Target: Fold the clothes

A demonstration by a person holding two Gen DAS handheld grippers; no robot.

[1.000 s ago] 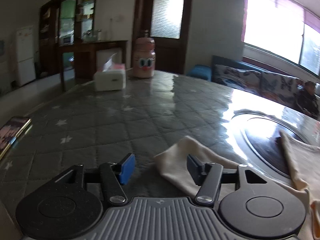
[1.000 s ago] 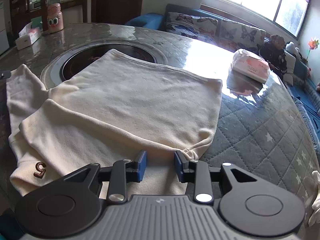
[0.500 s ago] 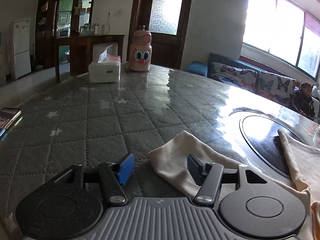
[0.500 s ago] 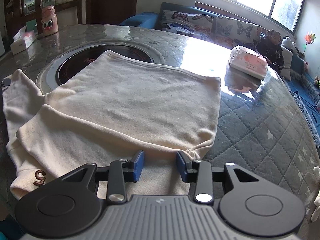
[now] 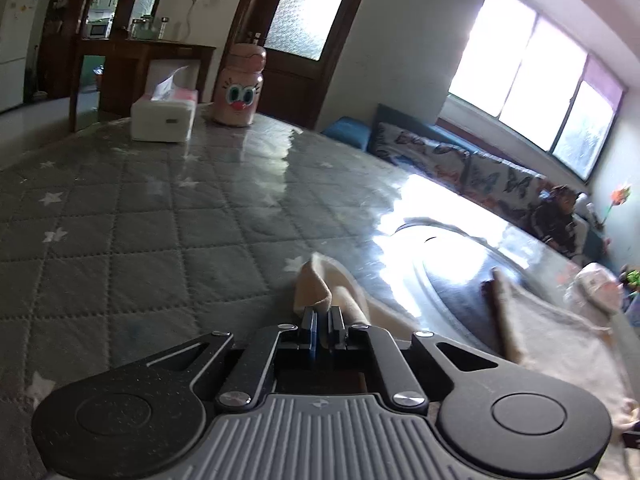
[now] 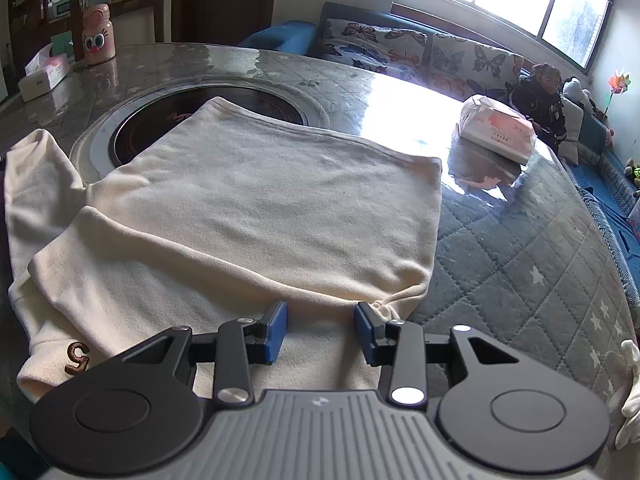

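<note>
A cream sweatshirt lies spread on the quilted bench, partly over its round inset hob. The left gripper has its fingers pinched tight on the sleeve end — cloth bunched between them. The right gripper hovers over the near hem, fingers wide apart, holding nothing.

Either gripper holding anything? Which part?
Left gripper is shut on the cream sweater's sleeve end. Right gripper is open, holding nothing.
</note>
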